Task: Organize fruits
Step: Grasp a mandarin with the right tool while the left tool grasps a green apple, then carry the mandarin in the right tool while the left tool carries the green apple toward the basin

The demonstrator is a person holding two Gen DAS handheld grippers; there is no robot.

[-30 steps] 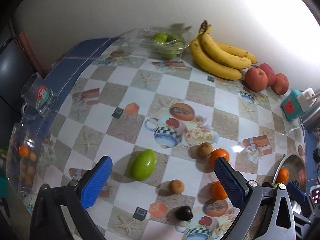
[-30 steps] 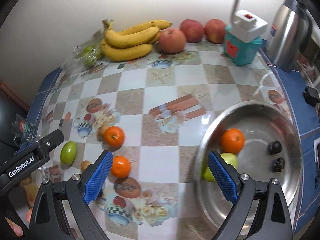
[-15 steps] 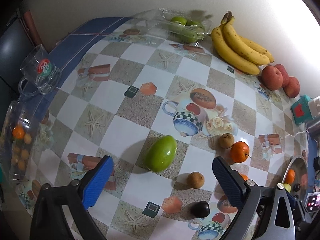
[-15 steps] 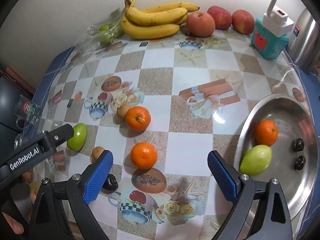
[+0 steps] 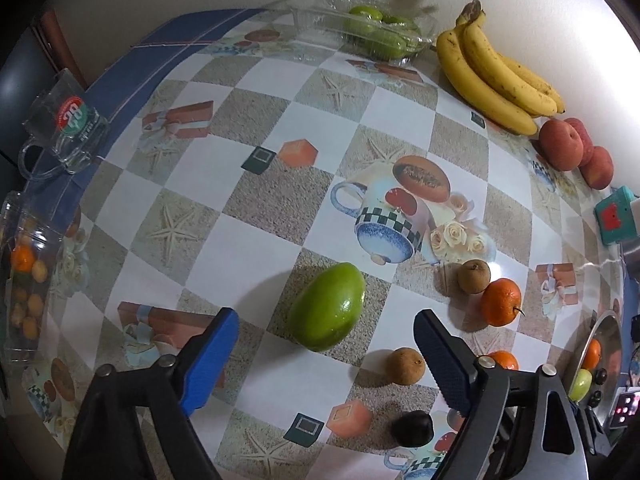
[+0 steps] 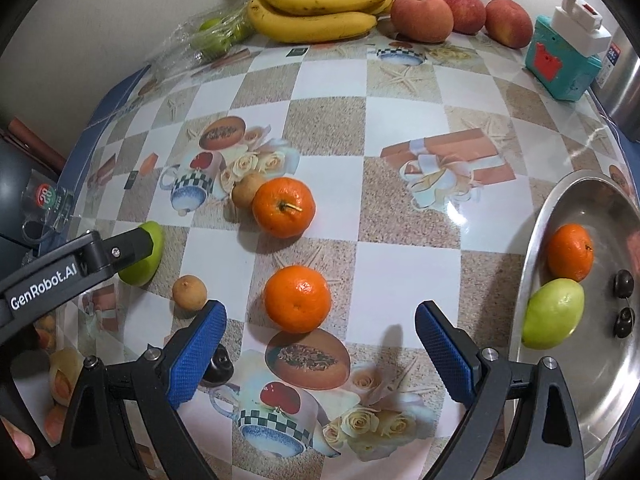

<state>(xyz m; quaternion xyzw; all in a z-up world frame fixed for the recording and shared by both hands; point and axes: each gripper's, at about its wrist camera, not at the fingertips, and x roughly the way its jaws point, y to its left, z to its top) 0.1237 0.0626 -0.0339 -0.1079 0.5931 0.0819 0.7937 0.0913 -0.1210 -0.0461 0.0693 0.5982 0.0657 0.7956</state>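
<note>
Left claw [image 5: 324, 356] pointed steeply down at the counter [image 5: 256, 208], jaws closing with nothing yet between the pads; green mango [image 5: 327, 306] just ahead, long axis slanting toward upper right. Right claw [image 6: 320, 350] open and empty, nearest orange [image 6: 297, 297] just beyond its tips; metal bowl [image 6: 532, 240] to its right.

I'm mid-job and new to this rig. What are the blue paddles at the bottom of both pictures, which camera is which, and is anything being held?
There is no robot: a person carries a hand-held gripper in each hand, with a fisheye camera looking along its blue fingers. In the left wrist view, the left hand-held gripper hangs over a green mango, its jaws closing but not touching it. In the right wrist view, the right hand-held gripper is open above an orange. Nothing is held. A steel bowl at the right already has fruit in it; bananas and apples lie by the wall.
</note>
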